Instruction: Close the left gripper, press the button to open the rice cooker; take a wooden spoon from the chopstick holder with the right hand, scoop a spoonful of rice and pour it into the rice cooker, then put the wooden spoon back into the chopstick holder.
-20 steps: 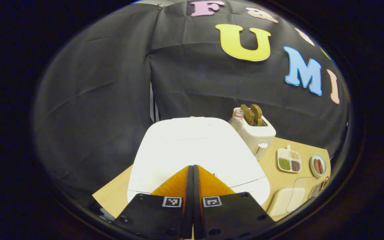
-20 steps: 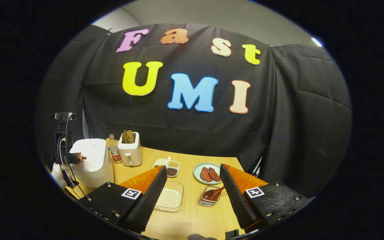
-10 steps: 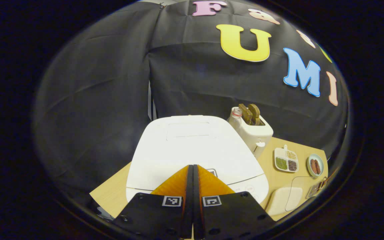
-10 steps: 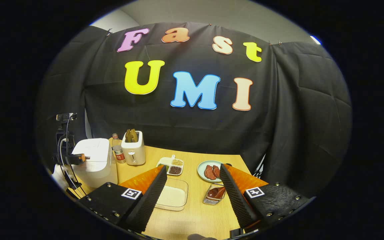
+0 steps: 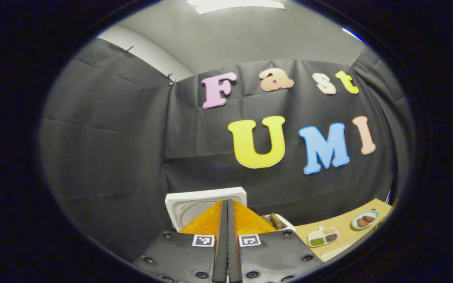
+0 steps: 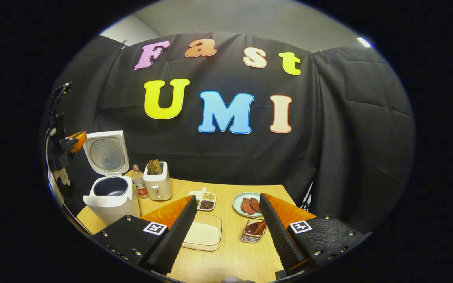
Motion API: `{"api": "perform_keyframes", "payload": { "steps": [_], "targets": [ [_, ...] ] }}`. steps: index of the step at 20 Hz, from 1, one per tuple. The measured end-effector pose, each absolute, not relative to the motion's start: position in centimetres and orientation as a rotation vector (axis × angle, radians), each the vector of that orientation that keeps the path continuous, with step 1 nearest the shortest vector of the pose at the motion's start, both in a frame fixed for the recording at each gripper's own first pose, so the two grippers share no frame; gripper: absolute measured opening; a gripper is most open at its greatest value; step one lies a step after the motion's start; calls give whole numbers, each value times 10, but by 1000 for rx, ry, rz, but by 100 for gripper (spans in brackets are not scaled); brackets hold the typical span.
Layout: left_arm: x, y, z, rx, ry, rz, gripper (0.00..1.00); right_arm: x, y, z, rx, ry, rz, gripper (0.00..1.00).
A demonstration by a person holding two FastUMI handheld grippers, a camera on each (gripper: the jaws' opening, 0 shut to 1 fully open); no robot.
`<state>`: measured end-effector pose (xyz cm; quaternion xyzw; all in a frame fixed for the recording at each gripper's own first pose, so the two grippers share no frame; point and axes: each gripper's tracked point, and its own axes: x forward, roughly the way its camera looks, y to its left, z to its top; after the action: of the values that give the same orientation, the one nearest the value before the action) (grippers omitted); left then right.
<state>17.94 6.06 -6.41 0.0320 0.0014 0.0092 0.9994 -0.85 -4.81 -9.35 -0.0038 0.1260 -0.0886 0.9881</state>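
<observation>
The white, boxy rice cooker (image 6: 108, 196) is seen in the right gripper view at the far left corner of the light wooden surface (image 6: 226, 255), with its hinged lid (image 6: 104, 153) raised upright and the ribbed round inner plate turned toward the front. The dark round inner pot (image 6: 107, 186) is exposed, its opening facing upward. In the left gripper view the raised lid (image 5: 195, 200) is seen just beyond the left gripper (image 5: 227, 204), whose fingers are pressed together with nothing between them. In the right gripper view that left gripper (image 6: 76, 140) is seen held high beside the lid's left edge.

The dark brown wooden spoon (image 6: 256, 228) is lying in the small wire chopstick holder (image 6: 252, 232), tilted, its long axis running from lower left to upper right. The holder is partly covered by one finger of the right gripper (image 6: 226, 208), whose fingers are spread wide apart and empty.

A clear rectangular container of white rice (image 6: 203, 235) is placed between the cooker and the holder, partly behind the other finger. Behind these are found a white toaster with brown slices (image 6: 157, 182), a small bottle with a red label (image 6: 140, 188) just beside it, a white divided dish of grains (image 6: 203, 199) and a pale green plate of red meat slices (image 6: 245, 204). The path between the holder and the cooker is crossed only by the rice container.
</observation>
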Motion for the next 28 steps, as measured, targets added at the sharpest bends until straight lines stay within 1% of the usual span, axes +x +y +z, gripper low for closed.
{"api": "perform_keyframes", "payload": {
  "steps": [3,6,8,10,15,22,24,28],
  "targets": [
    [154,40,-55,21,28,-46,8,-11,-52,-96,5,253,-184,98],
    [129,34,-61,6,67,-55,11,-15,-59,-99,6,252,-194,98],
    [108,22,-64,5,56,-95,54,-19,-64,-102,6,244,-202,98],
    [95,24,-73,11,57,-76,97,-21,-70,-109,2,247,-204,98],
    [64,5,-77,-22,55,-88,97,-25,-102,-139,47,253,-241,98],
    [49,-30,-68,-19,61,-99,97,-29,-152,-231,140,349,-300,98],
    [50,-40,-67,-22,74,-101,97,-19,-168,-259,174,380,-316,98],
    [55,-45,-77,-9,97,-70,98,26,-193,-300,247,414,-321,97]
  ]
}}
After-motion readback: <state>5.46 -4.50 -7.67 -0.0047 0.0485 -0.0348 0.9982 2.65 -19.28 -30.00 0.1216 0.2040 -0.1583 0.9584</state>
